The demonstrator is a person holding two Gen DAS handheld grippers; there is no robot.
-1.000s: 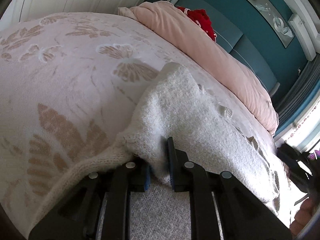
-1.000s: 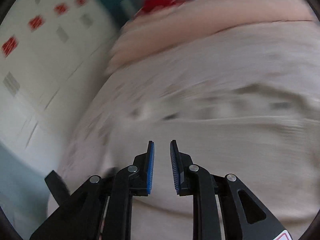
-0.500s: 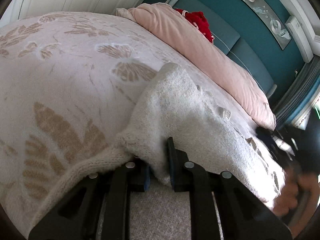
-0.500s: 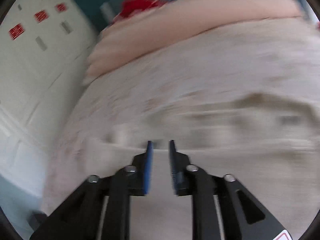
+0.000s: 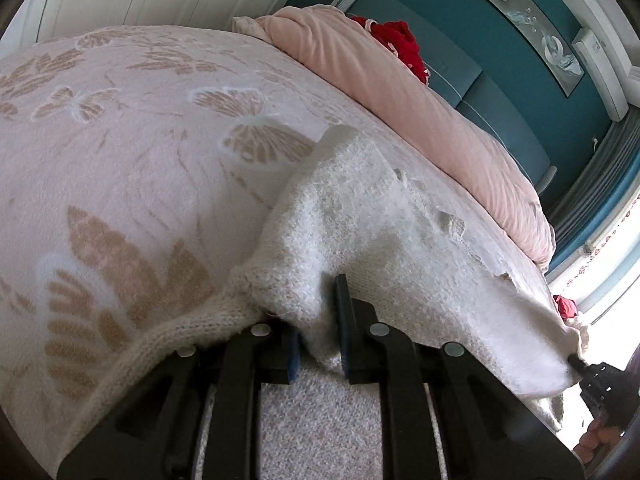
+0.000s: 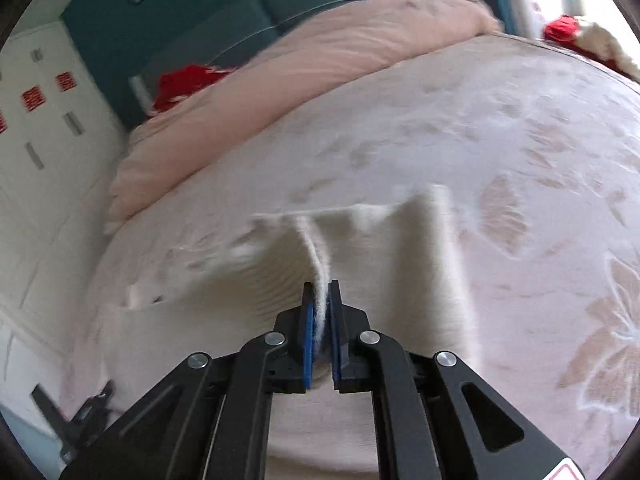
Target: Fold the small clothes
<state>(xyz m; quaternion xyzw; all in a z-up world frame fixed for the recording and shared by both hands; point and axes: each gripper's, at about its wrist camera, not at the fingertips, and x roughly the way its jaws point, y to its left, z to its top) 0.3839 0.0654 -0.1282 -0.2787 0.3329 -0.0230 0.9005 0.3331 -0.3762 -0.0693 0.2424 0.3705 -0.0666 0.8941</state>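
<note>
Pinching cream knit (image 5: 384,232) on patterned bedspread (image 5: 132,168), both hand-held grippers (image 5: 318,320) (image 6: 321,292) clenched, pink duvet (image 5: 400,96) behind.

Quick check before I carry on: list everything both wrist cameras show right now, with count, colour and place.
knit garment: one, cream-white, lying on the bed, pinched at two edges
bedspread: one, pale pink with tan butterfly and leaf print, covering the bed
duvet roll: one, peach-pink, along the head of the bed
red fabric: one, red, behind the duvet roll by the headboard
headboard: one, teal, padded, against the wall
small red item: one, red, at the far bed edge near the window
wardrobe doors: white, beside the bed
left gripper: one, black, shut on the knit garment
right gripper: one, black with blue pads, shut on the knit garment
</note>
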